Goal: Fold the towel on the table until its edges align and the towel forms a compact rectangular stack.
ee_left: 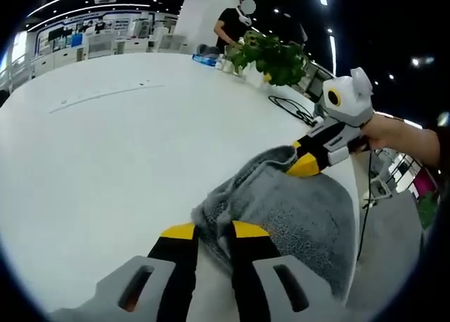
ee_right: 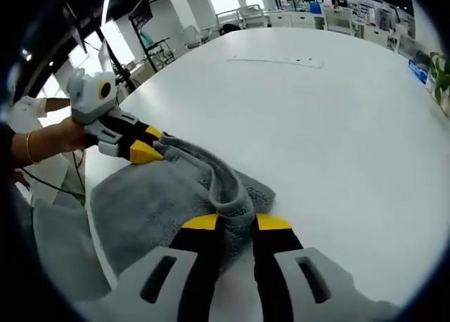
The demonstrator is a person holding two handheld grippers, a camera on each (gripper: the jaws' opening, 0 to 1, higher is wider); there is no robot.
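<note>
Your left gripper (ee_left: 214,232) pinches the grey towel (ee_left: 302,216) edge in its jaws; your right gripper (ee_right: 238,223) grips another corner, bunching it on the table (ee_left: 105,146).

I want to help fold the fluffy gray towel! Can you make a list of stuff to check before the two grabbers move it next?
1. Left gripper pinching a towel edge: ok, gray cloth sits between its yellow tips.
2. Right gripper pinching the towel's edge: ok, a bunched fold sits between its tips.
3. Towel resting on the white table: ok, though part lies close to the table's edge.
4. Edges lined up: not ok, the towel is rumpled and uneven.
5. Room ahead to lay the fold: ok, bare tabletop beyond the towel.
6. Black cable and plant out of the way: ok, both apart from the towel.
</note>
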